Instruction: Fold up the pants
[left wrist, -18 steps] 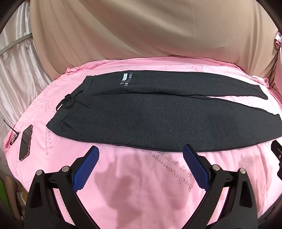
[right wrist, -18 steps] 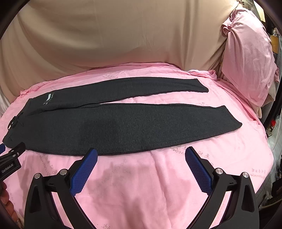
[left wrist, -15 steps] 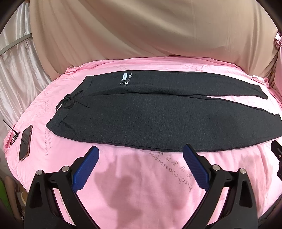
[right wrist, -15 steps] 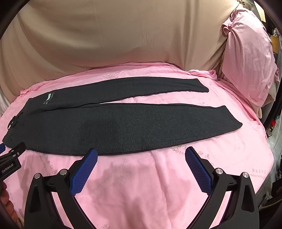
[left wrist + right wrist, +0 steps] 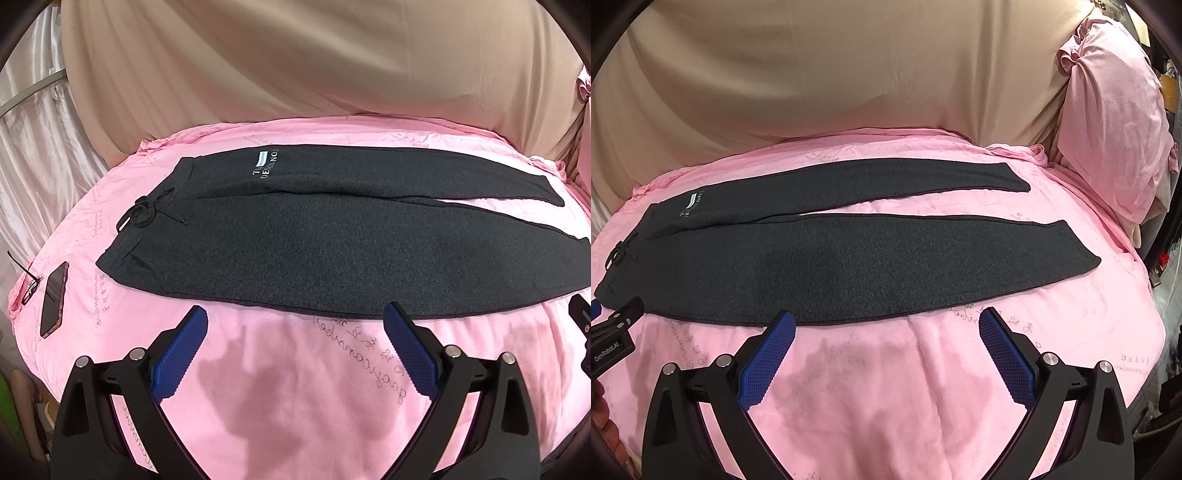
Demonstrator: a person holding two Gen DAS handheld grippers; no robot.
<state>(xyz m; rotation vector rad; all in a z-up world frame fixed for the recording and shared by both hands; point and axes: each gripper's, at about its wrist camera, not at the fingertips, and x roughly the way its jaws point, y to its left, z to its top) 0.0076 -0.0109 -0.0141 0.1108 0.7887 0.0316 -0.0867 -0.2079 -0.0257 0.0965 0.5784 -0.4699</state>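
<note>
pants print: white letters on the dark pants near the waistband, partly readable as "t… design no.1", with a small pale patch over the first word; its own wording is too small to read
gripper label: "genrobot.ai" in white on the black body of the left gripper, seen in the right wrist view
bedsheet script: faint cursive lettering on the pink bedsheet, not legible

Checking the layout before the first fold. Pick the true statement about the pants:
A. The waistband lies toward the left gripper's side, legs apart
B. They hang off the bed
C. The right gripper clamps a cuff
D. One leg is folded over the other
A: the pants lie flat, drawstring on the left gripper side, legs separated; the right gripper is open.
</note>
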